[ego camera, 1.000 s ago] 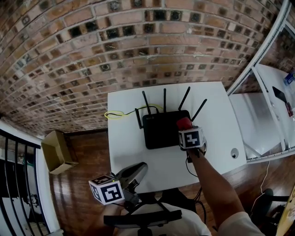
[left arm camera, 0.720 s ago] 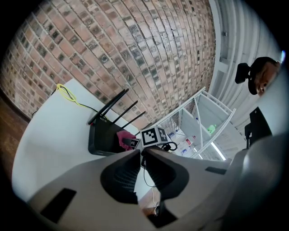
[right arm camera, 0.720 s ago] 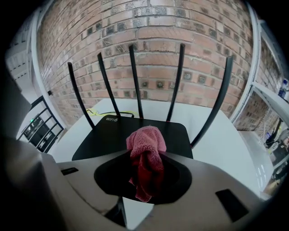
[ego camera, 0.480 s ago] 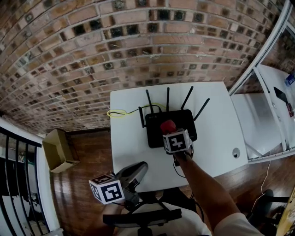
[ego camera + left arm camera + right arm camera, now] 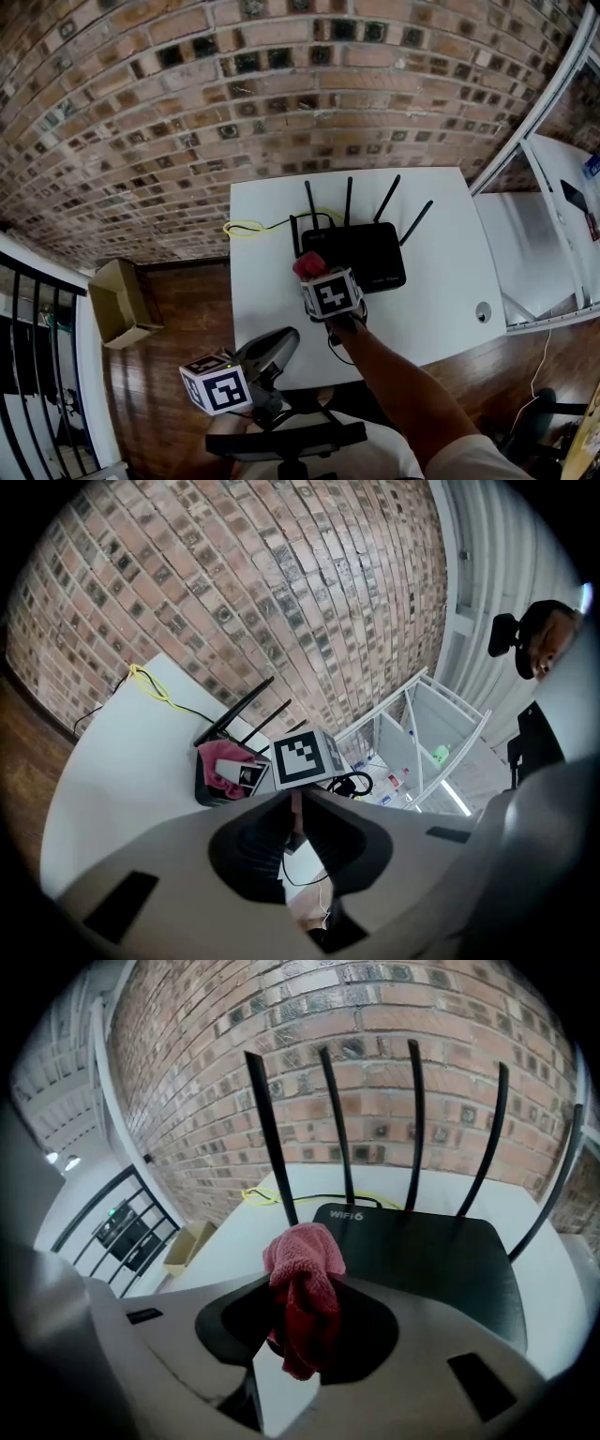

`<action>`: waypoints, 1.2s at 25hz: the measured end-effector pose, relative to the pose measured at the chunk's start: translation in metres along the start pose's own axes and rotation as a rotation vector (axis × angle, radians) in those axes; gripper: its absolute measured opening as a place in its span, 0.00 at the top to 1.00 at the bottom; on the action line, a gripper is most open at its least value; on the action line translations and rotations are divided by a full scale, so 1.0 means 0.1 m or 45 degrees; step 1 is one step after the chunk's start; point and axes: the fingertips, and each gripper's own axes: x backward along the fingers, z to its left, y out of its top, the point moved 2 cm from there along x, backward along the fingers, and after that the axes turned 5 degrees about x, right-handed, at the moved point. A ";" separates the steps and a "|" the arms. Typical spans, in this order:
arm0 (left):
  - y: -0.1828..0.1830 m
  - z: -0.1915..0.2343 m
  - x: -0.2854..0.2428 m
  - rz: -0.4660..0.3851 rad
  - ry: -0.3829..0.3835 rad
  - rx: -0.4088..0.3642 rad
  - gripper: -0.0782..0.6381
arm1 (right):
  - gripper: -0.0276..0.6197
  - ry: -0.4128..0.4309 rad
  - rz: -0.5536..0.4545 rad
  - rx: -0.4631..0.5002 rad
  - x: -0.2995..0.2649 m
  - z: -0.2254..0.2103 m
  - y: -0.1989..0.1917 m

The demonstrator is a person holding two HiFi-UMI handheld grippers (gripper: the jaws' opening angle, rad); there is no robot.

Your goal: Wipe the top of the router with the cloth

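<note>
A black router point(image 5: 361, 255) with several upright antennas sits at the back of the white table point(image 5: 431, 309); its top point(image 5: 431, 1260) reads WIFI6. My right gripper point(image 5: 312, 269) is shut on a red cloth point(image 5: 302, 1293), which rests at the router's front left corner. The same cloth point(image 5: 225, 761) shows on the router's near corner in the left gripper view. My left gripper point(image 5: 281, 345) hovers at the table's front edge, apart from the router, jaws together with nothing between them.
A yellow cable point(image 5: 246, 227) runs from behind the router across the table's back left. A black cord point(image 5: 339, 349) trails off the front edge. A cardboard box point(image 5: 117, 305) stands on the wooden floor at left. A brick wall rises behind the table; white shelving point(image 5: 539, 253) is at right.
My right gripper has slid leftward with the cloth, from the router's right front corner across its top to its left front corner. The left gripper has stayed in place.
</note>
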 end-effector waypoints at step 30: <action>-0.08 0.04 0.00 0.024 -0.023 -0.013 0.84 | 0.74 -0.253 -0.129 -0.163 0.87 -1.36 -0.41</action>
